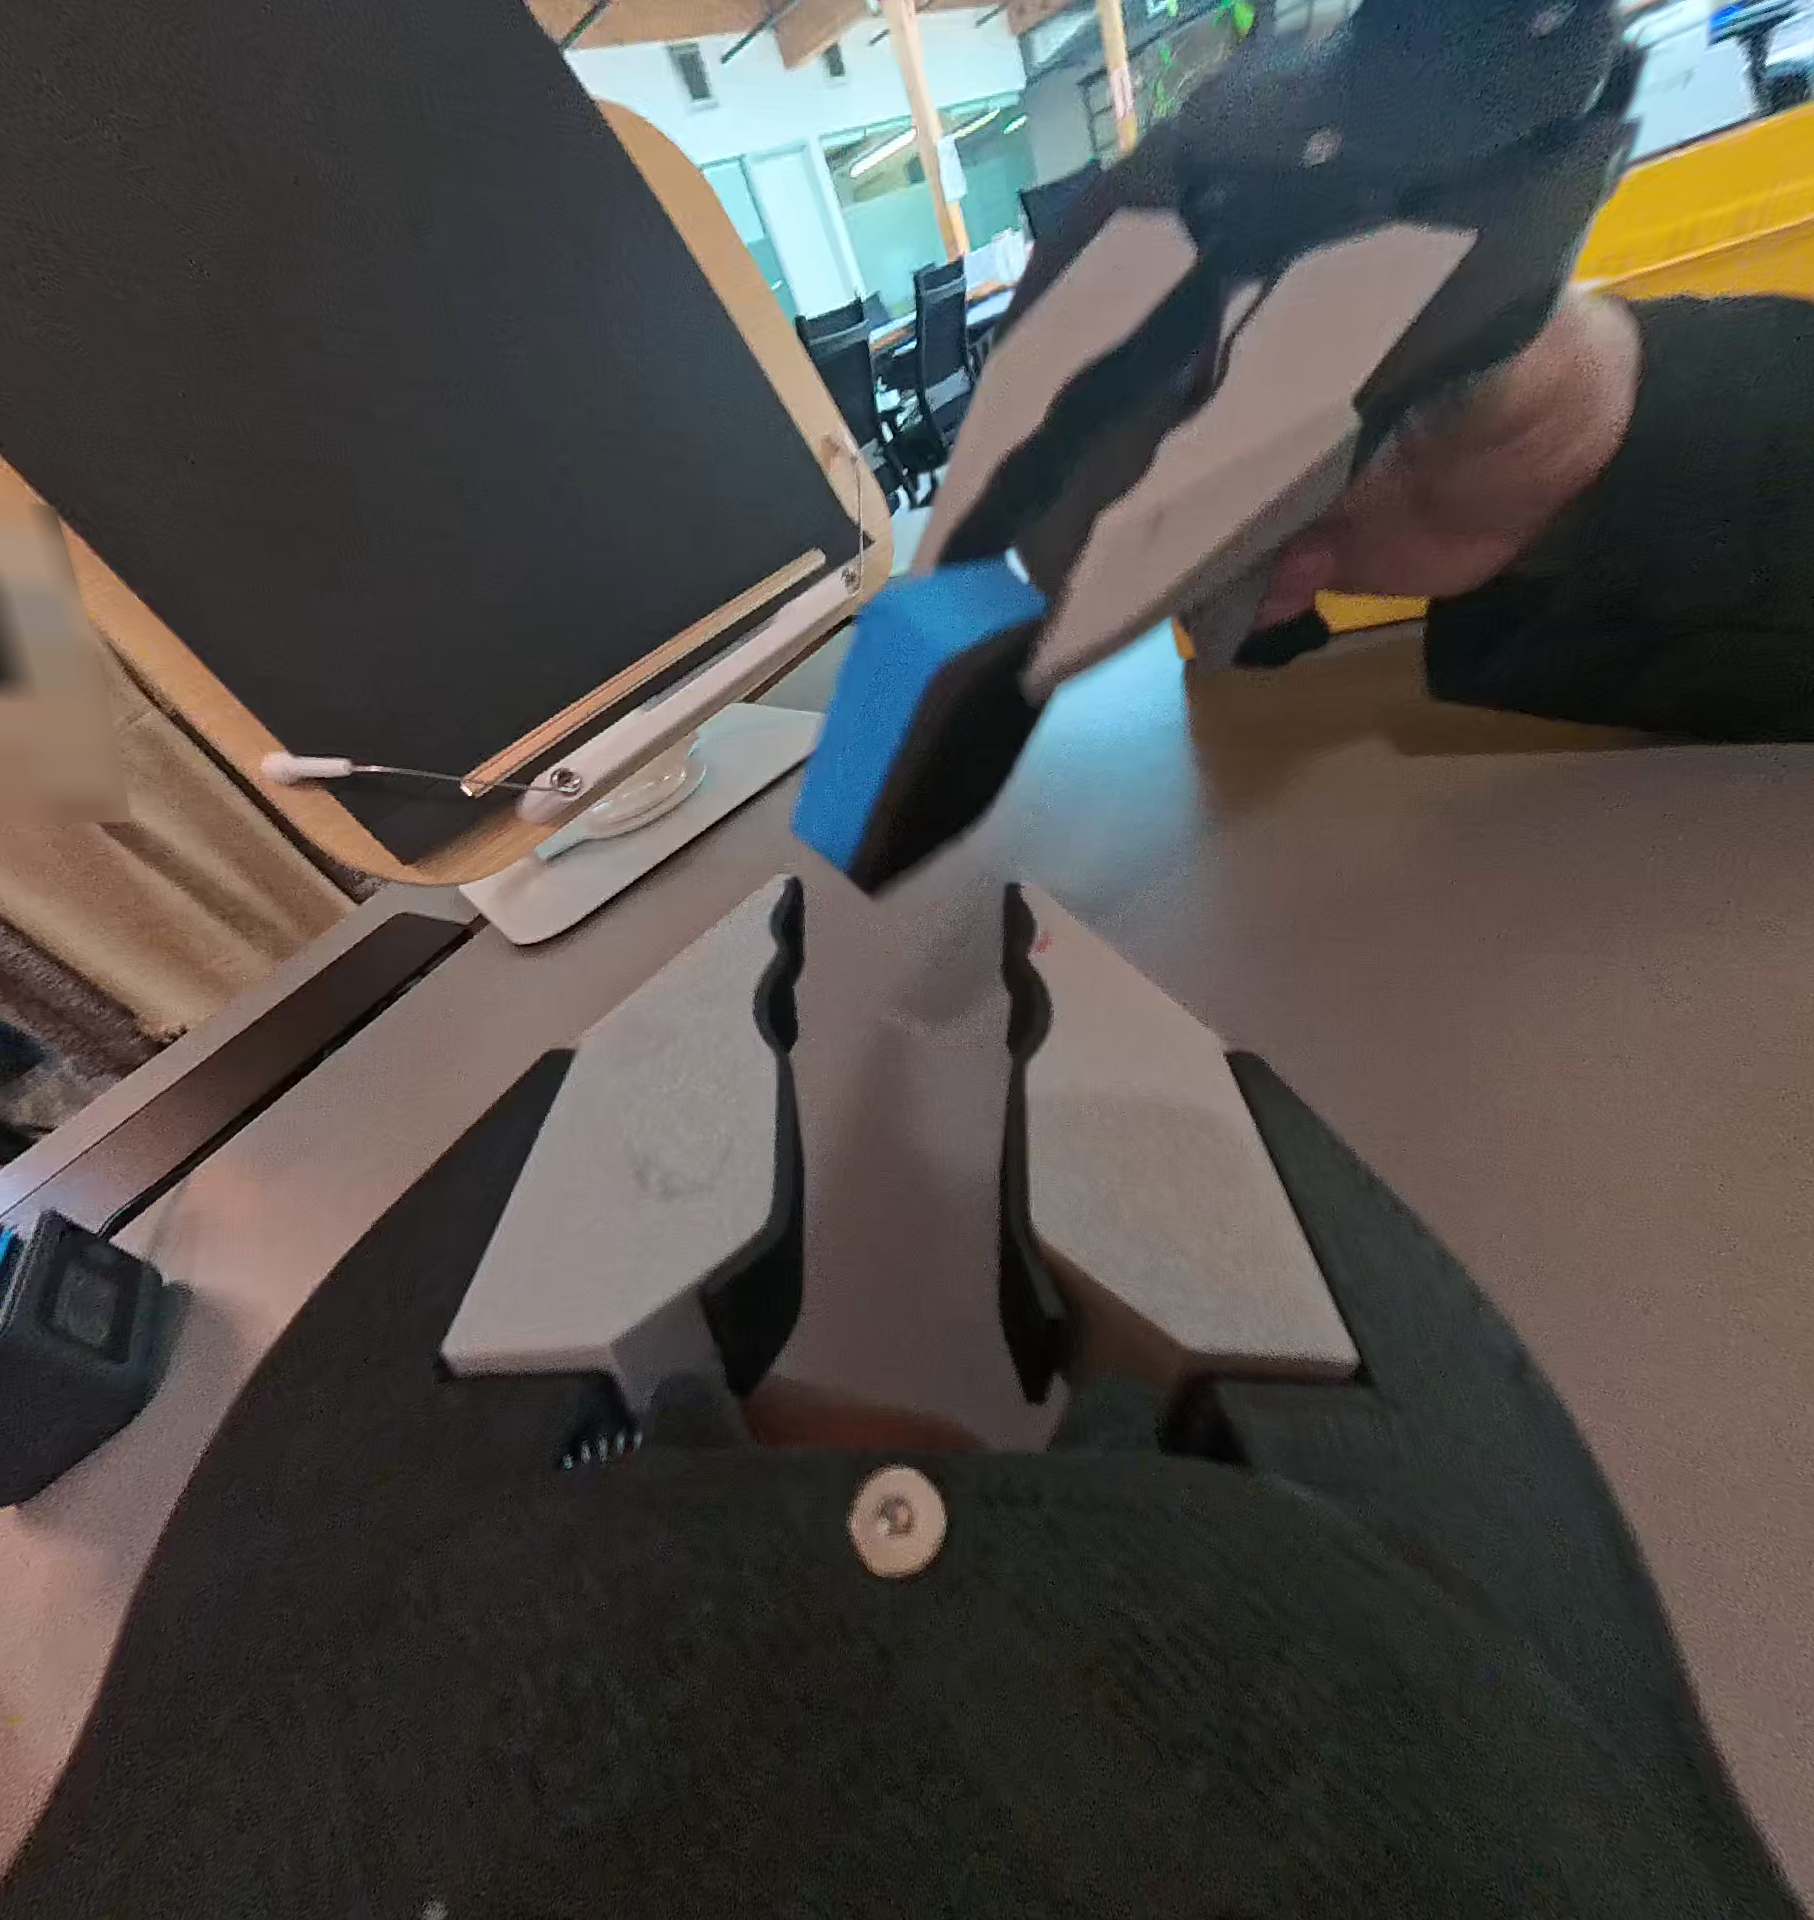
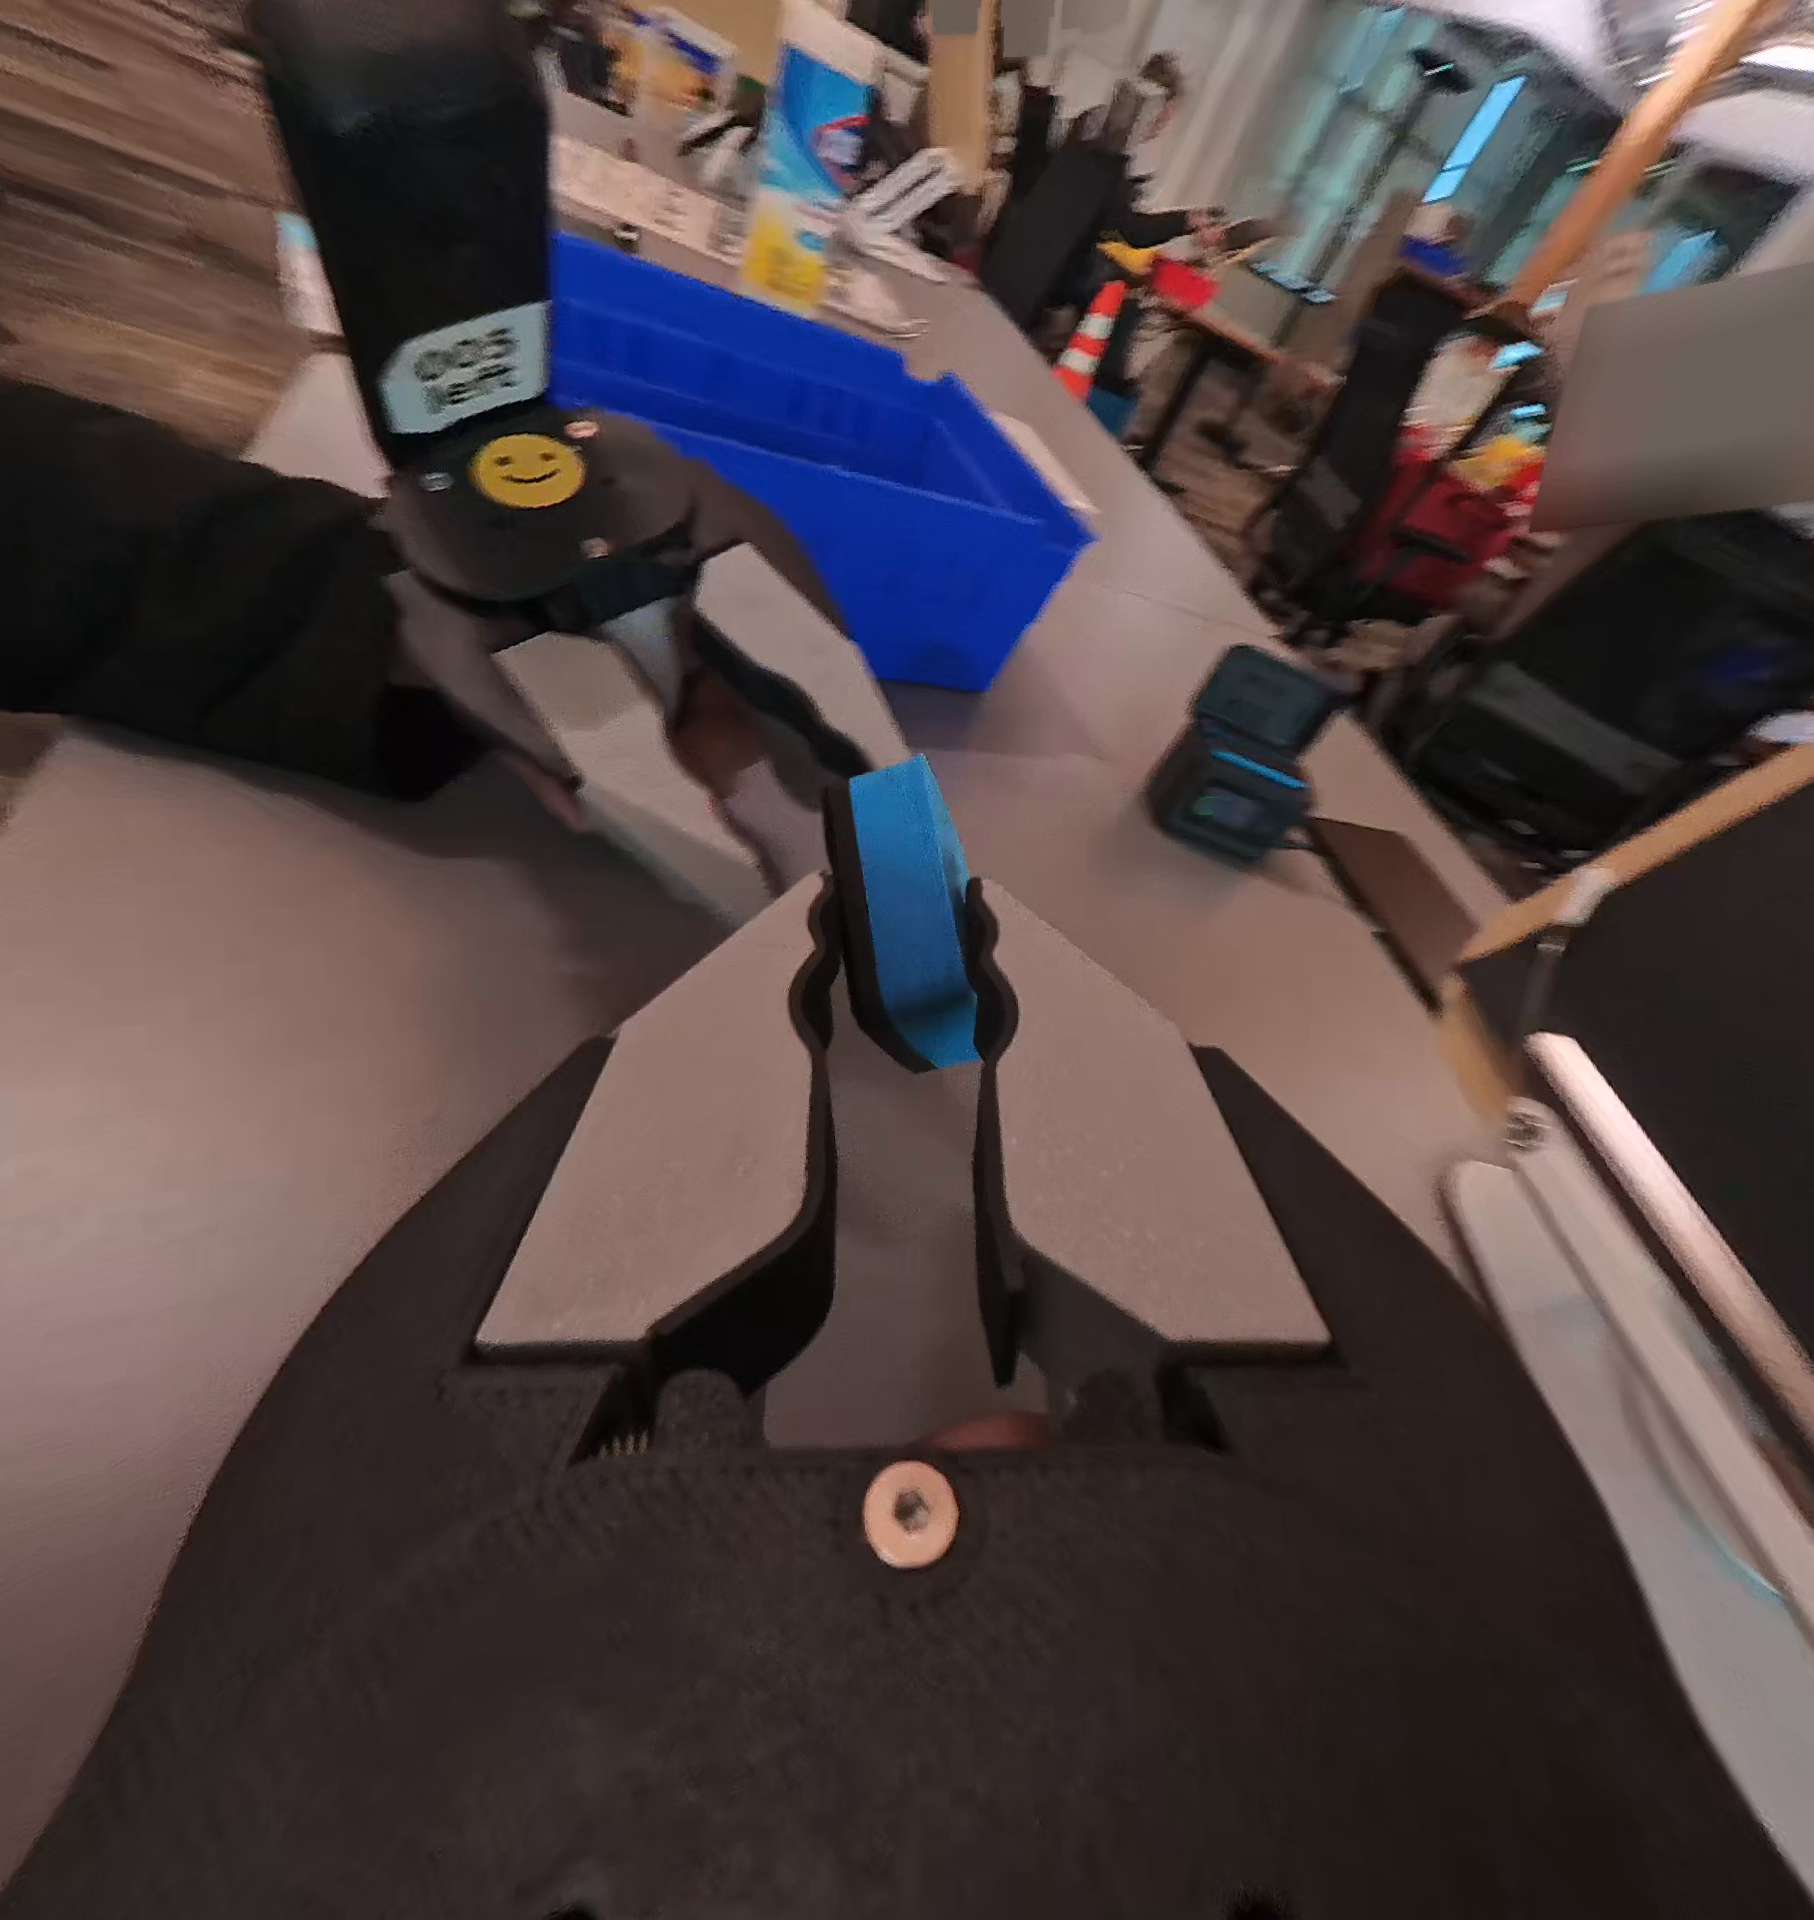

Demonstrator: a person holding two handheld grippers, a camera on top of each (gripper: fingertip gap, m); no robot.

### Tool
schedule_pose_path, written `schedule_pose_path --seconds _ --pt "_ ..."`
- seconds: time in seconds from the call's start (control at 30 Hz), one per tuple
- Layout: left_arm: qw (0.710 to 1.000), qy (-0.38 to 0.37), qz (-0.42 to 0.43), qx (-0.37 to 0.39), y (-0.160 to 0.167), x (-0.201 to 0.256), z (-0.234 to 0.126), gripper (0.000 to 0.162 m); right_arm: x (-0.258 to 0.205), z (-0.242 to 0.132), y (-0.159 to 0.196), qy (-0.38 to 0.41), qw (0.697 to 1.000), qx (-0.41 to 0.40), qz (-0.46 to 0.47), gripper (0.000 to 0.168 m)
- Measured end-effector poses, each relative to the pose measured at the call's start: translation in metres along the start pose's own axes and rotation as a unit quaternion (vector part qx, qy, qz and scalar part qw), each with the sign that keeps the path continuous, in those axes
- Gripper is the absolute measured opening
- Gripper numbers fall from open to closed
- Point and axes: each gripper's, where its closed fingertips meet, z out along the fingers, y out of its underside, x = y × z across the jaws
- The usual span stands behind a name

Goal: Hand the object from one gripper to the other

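A blue block with a black face [image 2: 908, 914] is pinched between the fingers of my right gripper [image 2: 898, 902], upright and above the grey table. In the left wrist view the same block [image 1: 872, 717] hangs from the right gripper [image 1: 996, 608], which comes in from the upper right in a person's hand. The block's lower corner is just beyond and slightly above the tips of my left gripper [image 1: 901, 902]. My left gripper is open and empty. It also shows in the right wrist view [image 2: 778, 800], just behind the block.
A black board on a white stand [image 1: 612, 831] rises at the left. A small black action camera [image 2: 1235, 769] sits on the grey table [image 1: 1402, 1039]. A blue bin [image 2: 830, 478] stands farther back. A person's dark sleeve [image 1: 1661, 520] rests on the table. Only a small space, under 4 cm, lies between the two pairs of fingers.
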Motion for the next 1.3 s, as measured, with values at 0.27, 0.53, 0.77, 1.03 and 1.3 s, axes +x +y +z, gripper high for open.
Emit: schedule_pose_path --seconds 0.27,0.53,0.77,1.03,1.3 --pt "0.997 -0.061 -0.023 -0.03 0.011 -0.024 0.001 0.038 0.027 -0.106 -0.096 0.259 0.966 0.02 0.009 0.02" --pt "0.995 -0.07 0.022 -0.068 0.02 -0.02 0.005 0.035 0.105 -0.336 0.001 0.51 0.819 -0.239 0.109 0.02" --pt "0.996 -0.067 0.015 -0.059 0.017 -0.018 0.006 0.035 0.128 -0.364 0.161 0.437 0.773 -0.386 0.251 0.021" --pt "0.995 -0.083 -0.027 -0.057 0.018 -0.03 0.003 0.036 0.146 -0.322 0.074 0.413 0.811 -0.362 0.2 0.044" --pt "0.993 -0.096 -0.029 -0.062 0.02 -0.037 0.002 0.036 0.054 -0.087 -0.066 0.086 0.958 -0.053 0.269 0.061"
